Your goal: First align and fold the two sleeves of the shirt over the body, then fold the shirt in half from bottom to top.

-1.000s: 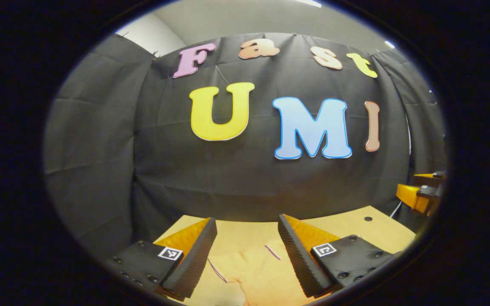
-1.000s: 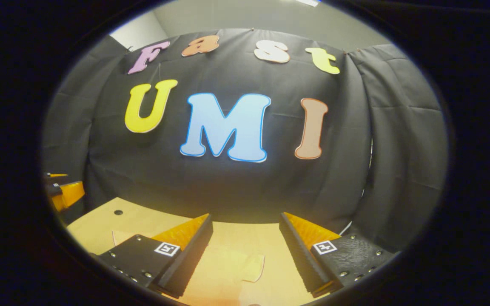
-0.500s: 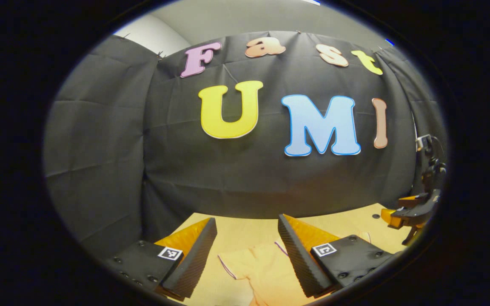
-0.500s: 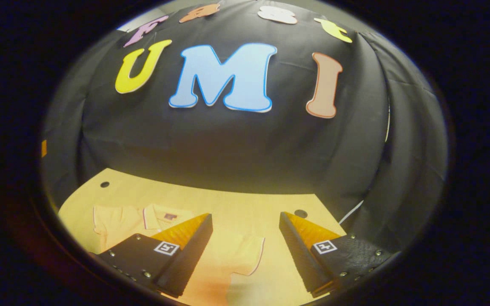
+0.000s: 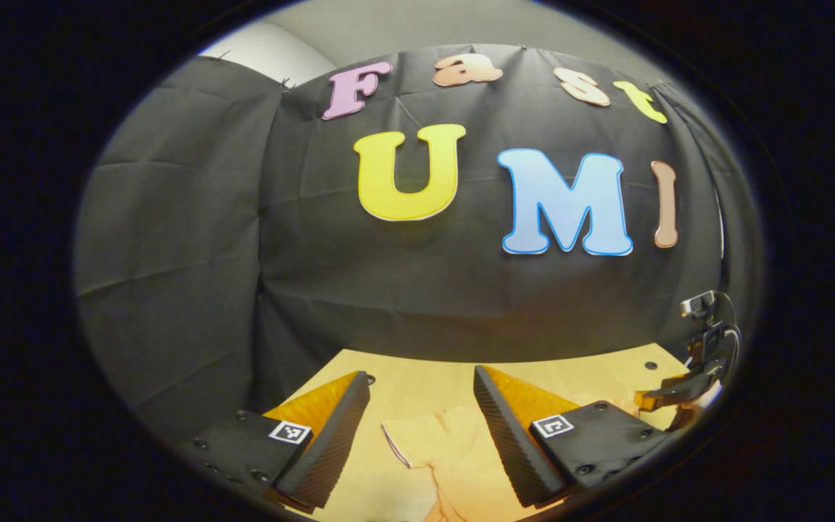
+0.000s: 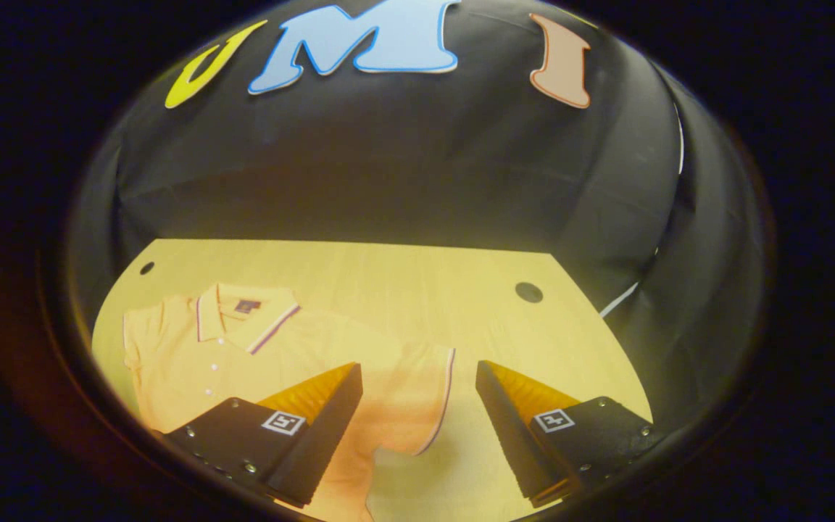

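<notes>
An orange polo shirt (image 6: 258, 362) with a striped collar lies flat on the wooden table (image 6: 403, 290), collar toward the far wall. In the right gripper view its right sleeve (image 6: 417, 399) spreads out between the fingers of my right gripper (image 6: 419, 428), which hovers open above it. In the left gripper view the other sleeve (image 5: 439, 449) lies below my left gripper (image 5: 421, 435), also open with nothing held. The right gripper (image 5: 667, 399) appears far off at the right edge of the left gripper view, with a hand behind it.
The black cloth wall closes off the table's far side. Round holes (image 6: 528, 292) sit near the table's far corners. A white cable (image 6: 617, 308) hangs off the right edge. Bare wood lies right of the sleeve.
The right gripper has tipped down and moved in over the table, bringing the shirt and its sleeve into view. The left gripper shifted slightly, its sleeve now more centred between the fingers.
</notes>
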`<state>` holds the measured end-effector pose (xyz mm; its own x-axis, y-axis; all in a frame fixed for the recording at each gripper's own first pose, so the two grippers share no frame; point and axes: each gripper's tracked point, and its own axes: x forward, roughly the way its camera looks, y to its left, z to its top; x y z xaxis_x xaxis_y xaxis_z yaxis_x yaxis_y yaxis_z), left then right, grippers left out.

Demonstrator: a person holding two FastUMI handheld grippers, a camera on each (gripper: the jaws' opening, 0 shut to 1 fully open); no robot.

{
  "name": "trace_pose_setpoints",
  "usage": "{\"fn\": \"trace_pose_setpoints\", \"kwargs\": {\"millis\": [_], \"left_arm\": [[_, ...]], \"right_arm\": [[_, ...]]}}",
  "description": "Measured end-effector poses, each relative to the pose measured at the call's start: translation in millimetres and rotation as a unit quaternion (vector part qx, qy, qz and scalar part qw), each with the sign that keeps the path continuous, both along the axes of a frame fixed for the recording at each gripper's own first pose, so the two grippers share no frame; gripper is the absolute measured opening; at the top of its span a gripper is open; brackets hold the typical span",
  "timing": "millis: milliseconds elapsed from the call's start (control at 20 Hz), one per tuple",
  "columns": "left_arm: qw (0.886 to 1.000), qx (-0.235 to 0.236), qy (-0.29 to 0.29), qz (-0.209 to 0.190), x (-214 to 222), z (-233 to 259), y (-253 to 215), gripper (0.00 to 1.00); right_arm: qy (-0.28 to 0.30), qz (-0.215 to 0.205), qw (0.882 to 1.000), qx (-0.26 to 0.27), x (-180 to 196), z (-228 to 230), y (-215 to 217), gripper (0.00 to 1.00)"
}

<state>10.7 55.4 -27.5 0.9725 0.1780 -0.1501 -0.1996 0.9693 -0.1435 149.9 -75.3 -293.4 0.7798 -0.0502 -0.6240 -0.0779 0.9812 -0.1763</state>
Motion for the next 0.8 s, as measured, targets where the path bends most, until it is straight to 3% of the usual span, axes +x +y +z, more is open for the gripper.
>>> {"fn": "trace_pose_setpoints", "kwargs": {"millis": [250, 550, 700, 750, 800], "left_arm": [[1.000, -0.001, 0.011, 0.008, 1.4, -8.7, 3.5, 0.99], [1.000, -0.001, 0.022, 0.013, 4.6, -12.0, 5.3, 0.99], [1.000, -0.004, 0.026, 0.013, 7.0, -16.2, 4.9, 0.99], [1.000, -0.006, 0.026, 0.012, 9.1, -16.2, 3.8, 0.99], [1.000, -0.007, 0.028, 0.011, 9.9, -17.8, 2.3, 0.99]], "right_arm": [[0.061, -0.026, 0.998, 0.010, -1.6, -48.7, -14.0, 0.98], [0.105, -0.037, 0.993, 0.025, -11.3, -77.2, -18.4, 0.86], [0.118, -0.035, 0.991, 0.058, -13.0, -81.1, -3.9, 0.70], [0.118, -0.039, 0.990, 0.063, -10.9, -82.6, -5.4, 0.51], [0.120, -0.038, 0.990, 0.067, -10.6, -82.0, -5.4, 0.48]]}}
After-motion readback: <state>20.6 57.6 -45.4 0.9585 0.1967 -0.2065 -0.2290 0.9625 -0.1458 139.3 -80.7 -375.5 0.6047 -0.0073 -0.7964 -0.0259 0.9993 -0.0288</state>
